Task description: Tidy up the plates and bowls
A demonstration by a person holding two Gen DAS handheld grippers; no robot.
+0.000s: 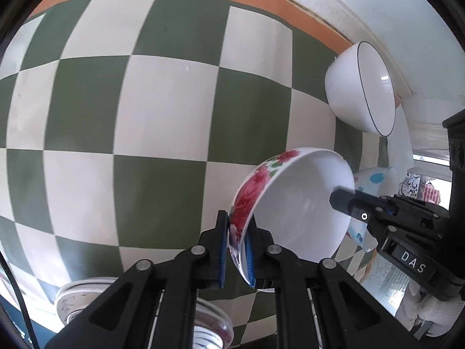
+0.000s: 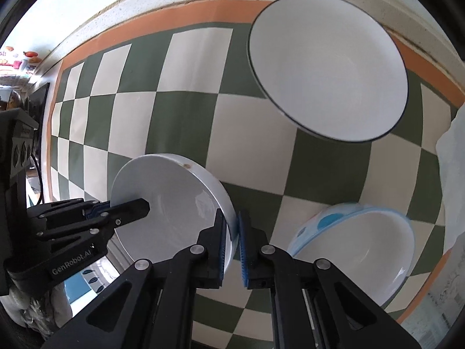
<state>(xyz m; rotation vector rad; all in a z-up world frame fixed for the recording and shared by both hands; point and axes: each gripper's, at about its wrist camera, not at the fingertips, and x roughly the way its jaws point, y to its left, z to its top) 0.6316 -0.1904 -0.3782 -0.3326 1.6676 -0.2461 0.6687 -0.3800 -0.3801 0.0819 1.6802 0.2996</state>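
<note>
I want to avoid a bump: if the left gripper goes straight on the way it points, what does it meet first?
Probably the checkered tablecloth. The left gripper, shut on the flowered bowl, points down at bare cloth; depth is unclear.

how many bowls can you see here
3: the floral bowl, rim gripped by left tongs and right tongs; white dark-rimmed bowl farther back; blue-spotted bowl beside the held one. The stacked dishes below the left tongs may hide more.

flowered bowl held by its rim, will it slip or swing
The flowered bowl looks glazed and glossy, so likely slippery. Both pairs of fingers pinch only its rim, so it may pivot. It is probably rigid and breakable.
</note>
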